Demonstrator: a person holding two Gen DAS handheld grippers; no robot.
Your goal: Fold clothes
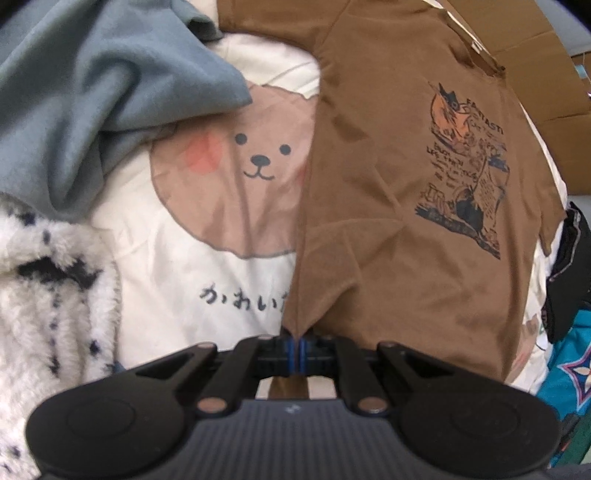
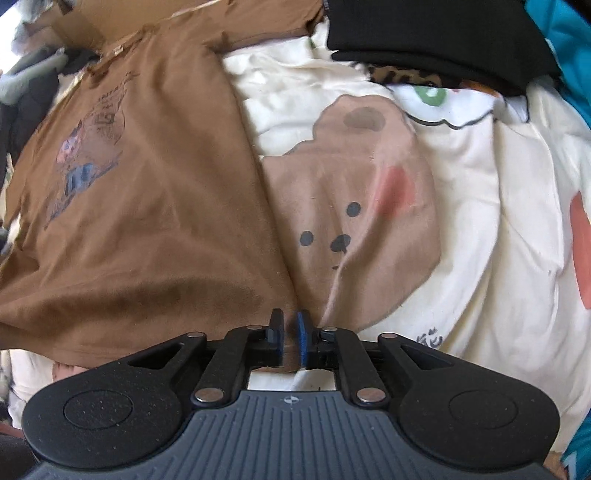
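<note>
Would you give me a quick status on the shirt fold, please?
Left gripper shut on brown shirt corner. Right gripper slightly open, pads apart at shirt edge. Shirt flat on bear sheet. Blue garment alongside, not blocking.

**Item count, both wrist views**

- Brown T-shirt (image 1: 369,184): 1, with one dark printed graphic (image 1: 465,162).
- Cream bear-print sheet (image 1: 177,258): 1; bear faces visible: 2, one per view.
- Grey-blue garment (image 1: 92,92): 1.
- White fluffy spotted item (image 1: 48,295): 1.
- Black garment (image 2: 443,33): 1.
- Cardboard box (image 1: 524,48): 1.
- Hand-held gripper: 2, left hand-held gripper (image 1: 296,341) and right hand-held gripper (image 2: 290,334).
</note>
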